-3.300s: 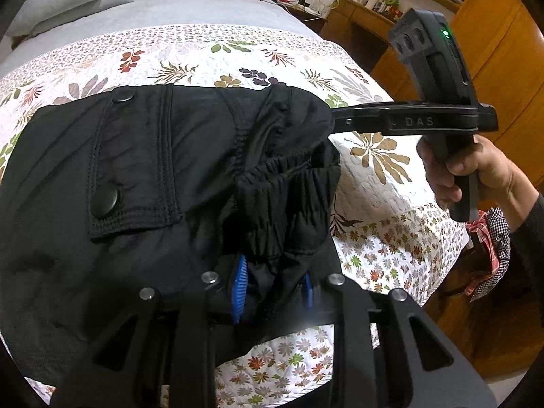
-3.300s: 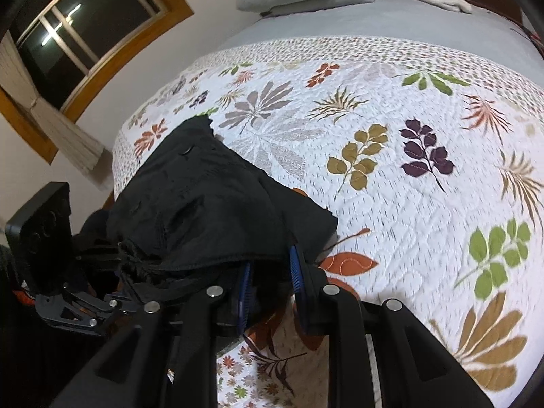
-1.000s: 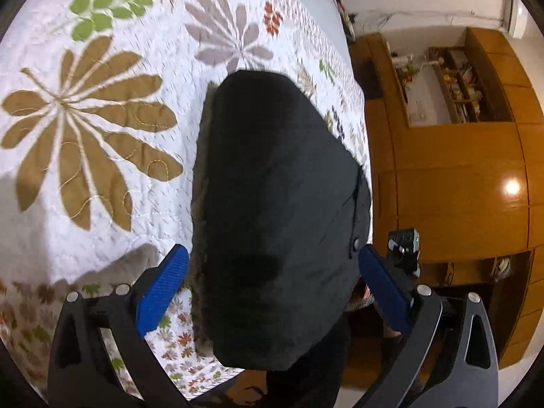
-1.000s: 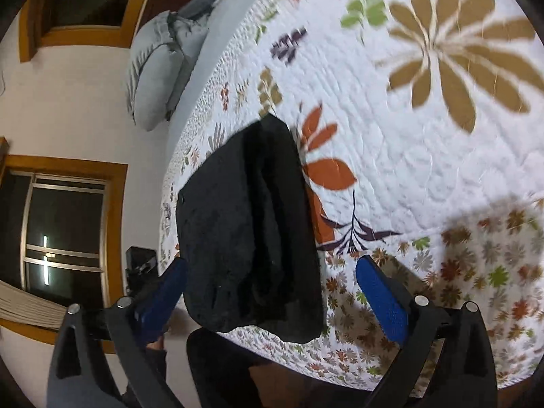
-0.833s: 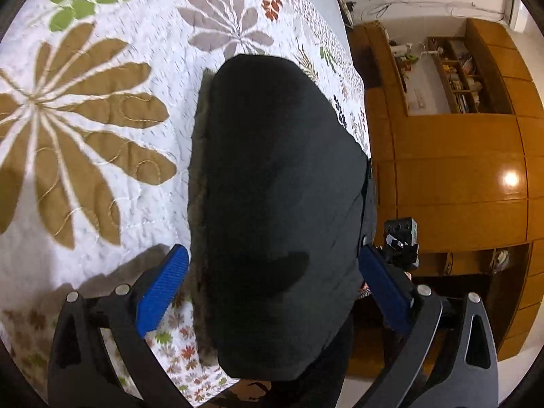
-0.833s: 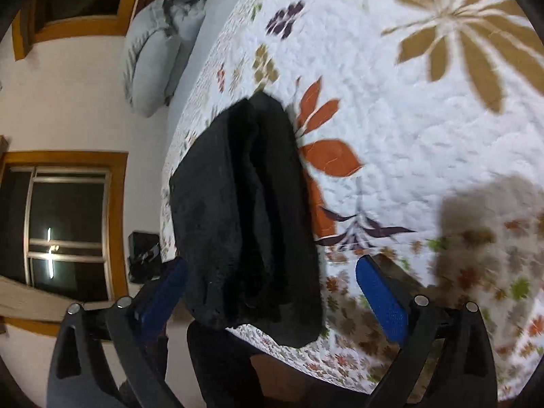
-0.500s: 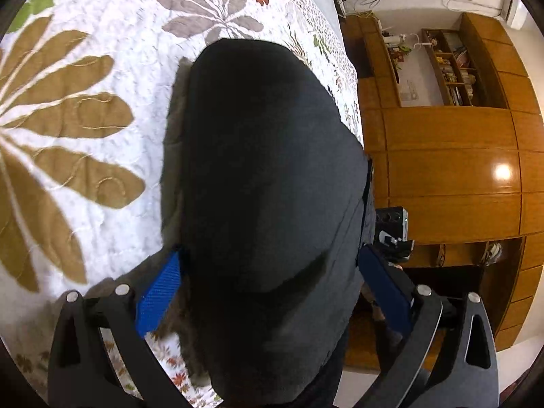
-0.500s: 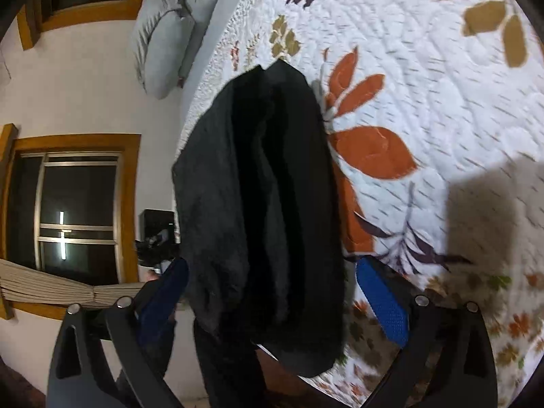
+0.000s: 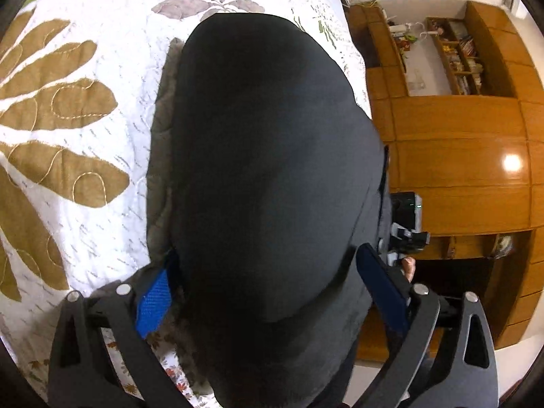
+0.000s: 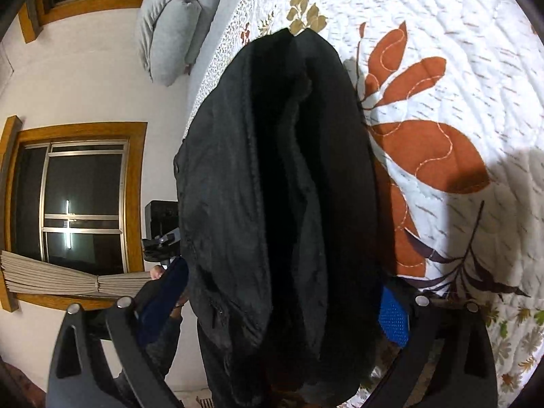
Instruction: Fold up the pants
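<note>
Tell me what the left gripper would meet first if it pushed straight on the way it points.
The folded black pants: the left gripper, whose jaws have just been closing, already straddles their near end, so it would likely run into the bundle at once, with the floral quilt beneath.

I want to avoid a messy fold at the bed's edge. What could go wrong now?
1. The folded black pants overhang the edge of the quilt; a pull could drag them off.
2. The left hand-held gripper has just been closing across the whole bundle, which may bunch it.
3. In the right wrist view the layers look loose, so the right hand-held gripper may catch only some.
</note>
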The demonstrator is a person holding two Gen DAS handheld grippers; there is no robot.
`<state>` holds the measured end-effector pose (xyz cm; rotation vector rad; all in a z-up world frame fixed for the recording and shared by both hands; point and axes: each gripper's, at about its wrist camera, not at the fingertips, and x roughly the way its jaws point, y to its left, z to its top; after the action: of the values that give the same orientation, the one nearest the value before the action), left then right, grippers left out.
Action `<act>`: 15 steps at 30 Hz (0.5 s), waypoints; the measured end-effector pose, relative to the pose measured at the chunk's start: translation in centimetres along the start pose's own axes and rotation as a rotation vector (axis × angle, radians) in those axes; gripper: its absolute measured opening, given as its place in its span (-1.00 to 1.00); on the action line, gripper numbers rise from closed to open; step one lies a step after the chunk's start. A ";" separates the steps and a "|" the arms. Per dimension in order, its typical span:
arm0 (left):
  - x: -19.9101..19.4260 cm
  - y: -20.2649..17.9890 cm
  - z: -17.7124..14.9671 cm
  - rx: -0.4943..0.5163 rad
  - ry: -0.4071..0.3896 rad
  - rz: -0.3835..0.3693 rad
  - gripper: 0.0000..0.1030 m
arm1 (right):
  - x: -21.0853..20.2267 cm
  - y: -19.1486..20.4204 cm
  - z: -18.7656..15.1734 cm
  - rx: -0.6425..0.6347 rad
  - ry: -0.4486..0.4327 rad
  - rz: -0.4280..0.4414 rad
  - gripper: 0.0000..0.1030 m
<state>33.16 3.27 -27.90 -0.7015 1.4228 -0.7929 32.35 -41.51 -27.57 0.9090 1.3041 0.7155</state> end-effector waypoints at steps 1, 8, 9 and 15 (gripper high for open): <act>0.1 0.0 0.0 -0.003 0.005 0.006 0.56 | 0.2 0.3 -0.1 -0.020 -0.004 -0.024 0.74; -1.1 0.2 -0.2 -0.023 -0.042 -0.006 -0.04 | 0.1 3.1 -0.7 -0.109 -0.016 -0.050 -0.18; -1.4 0.0 -0.2 -0.021 -0.051 -0.011 -0.10 | -0.1 3.3 -0.5 -0.114 -0.016 -0.053 -0.19; -3.9 -1.3 0.8 -0.002 -0.086 -0.022 -0.23 | 0.1 6.1 1.0 -0.153 -0.014 -0.036 -0.26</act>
<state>33.90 5.72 -24.55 -0.7454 1.3408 -0.7699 33.66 -38.62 -22.27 0.7640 1.2324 0.7684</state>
